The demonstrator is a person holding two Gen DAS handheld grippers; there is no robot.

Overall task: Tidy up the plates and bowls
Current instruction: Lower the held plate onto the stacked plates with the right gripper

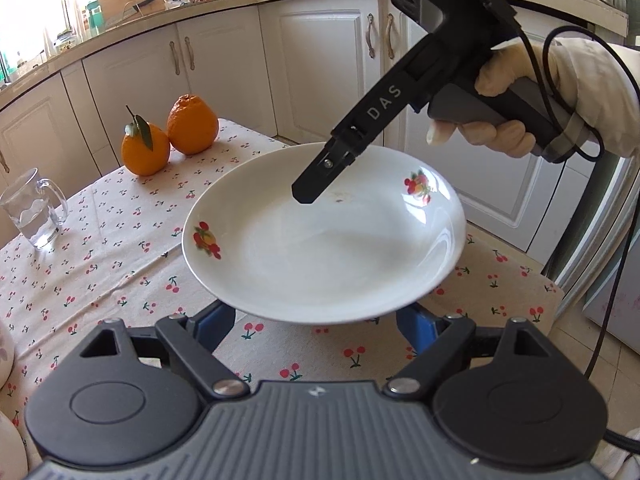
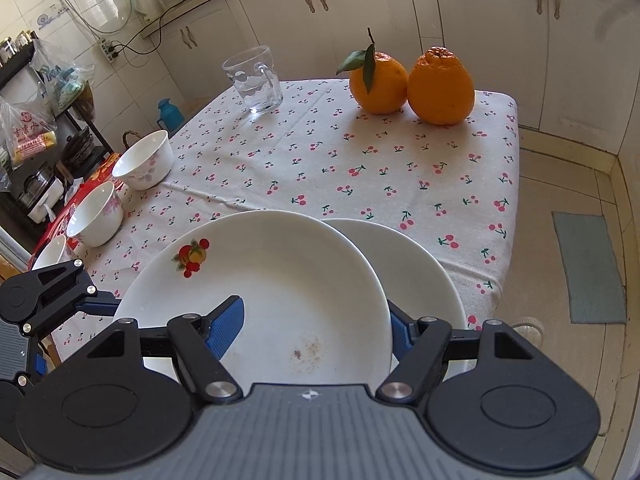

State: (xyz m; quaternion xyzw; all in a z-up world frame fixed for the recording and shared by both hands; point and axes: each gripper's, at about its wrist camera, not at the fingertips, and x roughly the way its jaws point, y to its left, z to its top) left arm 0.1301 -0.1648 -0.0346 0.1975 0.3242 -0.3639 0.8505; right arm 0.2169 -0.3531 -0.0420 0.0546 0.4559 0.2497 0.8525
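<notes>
A white plate with fruit decals [image 1: 320, 248] [image 2: 280, 280] sits tilted over the cherry-print tablecloth [image 2: 360, 168], overlapping a second white plate [image 2: 416, 268] to its right. My left gripper [image 1: 316, 318] is open, its blue fingers [image 1: 214, 328] spread under the plate's near rim, tips hidden. The left gripper [image 2: 80, 304] reaches under the plate's left edge in the right wrist view. My right gripper [image 2: 312, 320] [image 1: 308, 194] is open: one pad lies over the plate's stained inside, the other behind its right rim, between the two plates. I cannot tell what bears the plate.
Three white bowls [image 2: 146, 160] [image 2: 98, 214] [image 2: 52, 252] stand along the table's left side. A glass mug [image 2: 254, 80] and two oranges [image 2: 378, 80] [image 2: 440, 86] are at the far end. A gloved hand [image 1: 540, 92] holds the right gripper. The table edge [image 2: 508, 216] drops to tiled floor.
</notes>
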